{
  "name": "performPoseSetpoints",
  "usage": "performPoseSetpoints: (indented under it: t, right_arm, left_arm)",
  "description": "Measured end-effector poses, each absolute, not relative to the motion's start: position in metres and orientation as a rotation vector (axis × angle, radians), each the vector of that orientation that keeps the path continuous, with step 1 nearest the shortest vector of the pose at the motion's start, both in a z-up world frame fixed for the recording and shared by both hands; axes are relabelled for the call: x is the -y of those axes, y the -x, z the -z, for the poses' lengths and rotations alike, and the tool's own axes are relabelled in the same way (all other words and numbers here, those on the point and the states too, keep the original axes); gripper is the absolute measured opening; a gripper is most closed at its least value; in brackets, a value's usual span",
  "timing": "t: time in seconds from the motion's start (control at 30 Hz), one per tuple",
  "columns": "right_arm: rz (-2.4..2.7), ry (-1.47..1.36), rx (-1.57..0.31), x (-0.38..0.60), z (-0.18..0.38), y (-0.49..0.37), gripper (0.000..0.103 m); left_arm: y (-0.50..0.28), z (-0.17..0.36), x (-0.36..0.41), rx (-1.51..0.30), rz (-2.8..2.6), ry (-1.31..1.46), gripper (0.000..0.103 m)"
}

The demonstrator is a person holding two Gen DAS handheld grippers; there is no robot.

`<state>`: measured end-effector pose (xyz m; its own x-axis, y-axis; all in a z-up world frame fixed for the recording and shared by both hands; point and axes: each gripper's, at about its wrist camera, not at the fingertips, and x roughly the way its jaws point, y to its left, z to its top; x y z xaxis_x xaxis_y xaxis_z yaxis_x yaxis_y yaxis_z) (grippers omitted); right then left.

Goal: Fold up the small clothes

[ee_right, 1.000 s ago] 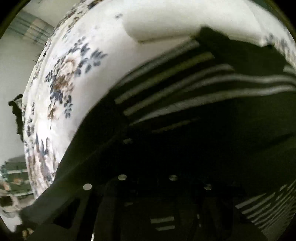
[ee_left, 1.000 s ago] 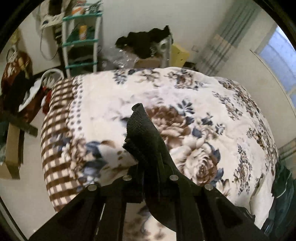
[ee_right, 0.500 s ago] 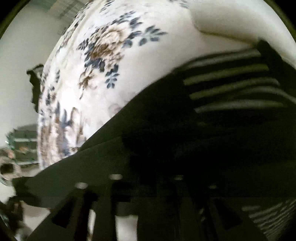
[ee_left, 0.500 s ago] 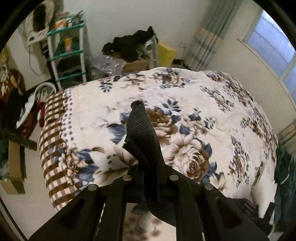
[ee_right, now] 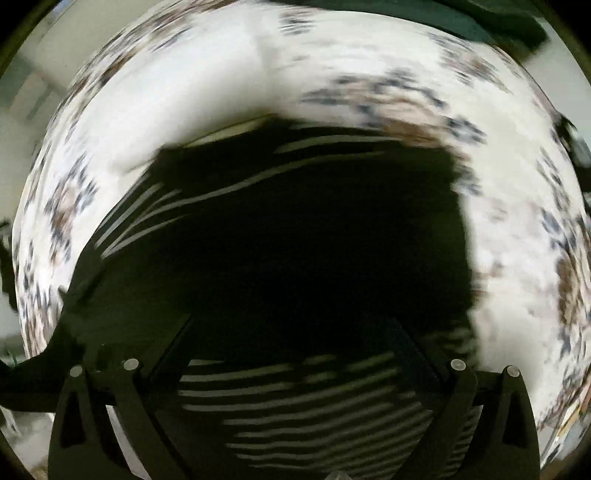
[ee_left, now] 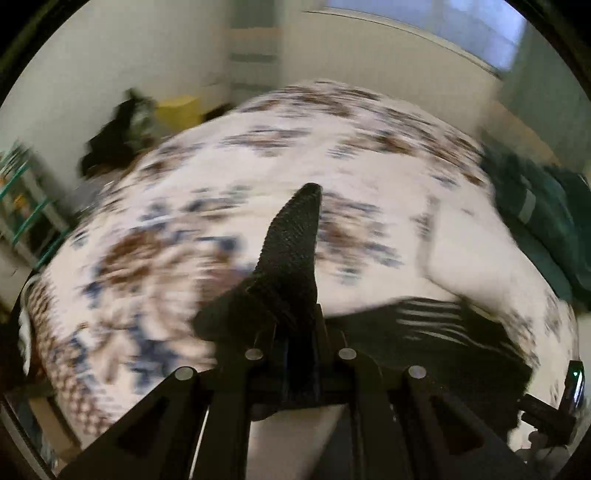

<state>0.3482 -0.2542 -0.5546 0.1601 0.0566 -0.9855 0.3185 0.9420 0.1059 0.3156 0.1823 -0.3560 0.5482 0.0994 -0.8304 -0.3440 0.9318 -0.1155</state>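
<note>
Garment (ee_right: pixel 295 240): dark, with pale stripes, spread across the bed (ee_right: pixel 517 258). In the right wrist view it fills the centre and lower part of the frame, with stripes seen at its left edge and again low down between the fingers. In the left wrist view only a striped edge (ee_left: pixel 424 321) is seen at lower right, lying on the quilt.

Left hand-held gripper (ee_left: pixel 299 332): jaws pressed together on a fold of dark knit cloth, which stands up in a point above the fingertips. Whether this cloth is part of the striped garment cannot be told from that view.

Right hand-held gripper (ee_right: pixel 295 369): fingers set wide apart at the frame's lower corners, nothing pinched between them; striped cloth lies below the gap. Contact with the cloth cannot be told.

Quilt (ee_left: pixel 184 258): white ground, brown and blue flowers, covering the bed; both views are heavily blurred. A checked brown border is seen at lower left in the left view only.

Room, left view only: pale wall, window (ee_left: pixel 424 22) at top, curtain (ee_left: pixel 255 44) in the corner, yellow box (ee_left: pixel 177 110) beside a dark heap (ee_left: pixel 114 140), green-shelved rack (ee_left: pixel 22 206) at far left. Dark green cloth (ee_left: pixel 543 218) lies at the bed's right edge; it is seen again at the top of the right view.
</note>
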Motion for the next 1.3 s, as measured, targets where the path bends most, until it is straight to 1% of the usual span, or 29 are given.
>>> performPoseSetpoints:
  t: [0.17,0.33,0.43,0.5,0.53,0.57,0.63,0.67,0.7,0.77,0.8,0.87,0.93,0.97,1.0,1.1,1.2,1.27,1.3]
  right_arm:
    - [0.281,-0.446,-1.379,0.361,0.553,-0.317,0.102]
    - [0.327,-0.482,-1.397,0.464,0.565,-0.286,0.102]
    - [0.345,-0.485,-1.412,0.511,0.575,-0.275,0.102]
    - [0.347,-0.500,-1.436,0.546,0.585,-0.267,0.102]
    - [0.342,-0.503,-1.446,0.558,0.588,-0.266,0.102]
    - [0.329,-0.501,-1.460,0.574,0.592,-0.264,0.102]
    - [0.306,-0.495,-1.476,0.593,0.594,-0.262,0.102]
    - [0.279,-0.489,-1.492,0.604,0.594,-0.262,0.102]
    - [0.257,-0.486,-1.506,0.610,0.593,-0.264,0.102]
    - [0.193,-0.487,-1.543,0.619,0.592,-0.269,0.102]
    - [0.144,-0.492,-1.560,0.619,0.588,-0.272,0.102]
    - [0.042,-0.502,-1.579,0.609,0.577,-0.281,0.100]
    - [-0.032,-0.507,-1.577,0.598,0.567,-0.292,0.082]
    - [-0.085,-0.502,-1.579,0.585,0.560,-0.305,0.065]
    - [-0.112,-0.495,-1.583,0.573,0.556,-0.315,0.061]
    - [-0.253,-0.446,-1.571,0.512,0.538,-0.354,0.061]
    - [-0.428,-0.363,-1.538,0.423,0.523,-0.395,0.062]
    - [-0.548,-0.288,-1.520,0.349,0.518,-0.420,0.065]
    - [-0.587,-0.256,-1.519,0.319,0.519,-0.429,0.066]
  left_arm:
    - [-0.350,0.373,-0.036,-1.010,-0.088,0.243,0.007]
    - [-0.372,0.425,0.116,-1.100,0.017,0.206,0.007]
    - [-0.382,0.455,0.186,-1.146,0.029,0.176,0.007]
    - [-0.389,0.470,0.217,-1.167,0.033,0.175,0.008]
    - [-0.391,0.479,0.231,-1.178,0.028,0.167,0.011]
    - [-0.394,0.490,0.248,-1.194,0.013,0.139,0.012]
    - [-0.398,0.500,0.263,-1.202,-0.031,0.090,0.014]
    - [-0.397,0.502,0.266,-1.197,-0.038,0.087,0.025]
    - [-0.395,0.503,0.265,-1.195,-0.037,0.095,0.033]
    - [-0.388,0.501,0.259,-1.198,-0.033,0.125,0.087]
    - [-0.384,0.501,0.256,-1.194,-0.036,0.144,0.092]
    - [-0.365,0.491,0.238,-1.187,-0.040,0.186,0.092]
    - [-0.337,0.482,0.207,-1.173,-0.072,0.214,0.092]
    - [-0.325,0.479,0.191,-1.168,-0.104,0.214,0.092]
    - [-0.310,0.477,0.171,-1.166,-0.148,0.214,0.092]
    - [-0.266,0.481,0.091,-1.189,-0.311,0.276,0.092]
    - [-0.241,0.496,0.015,-1.206,-0.438,0.392,0.092]
    - [-0.231,0.507,-0.032,-1.181,-0.513,0.509,0.091]
    - [-0.226,0.511,-0.055,-1.149,-0.535,0.591,0.091]
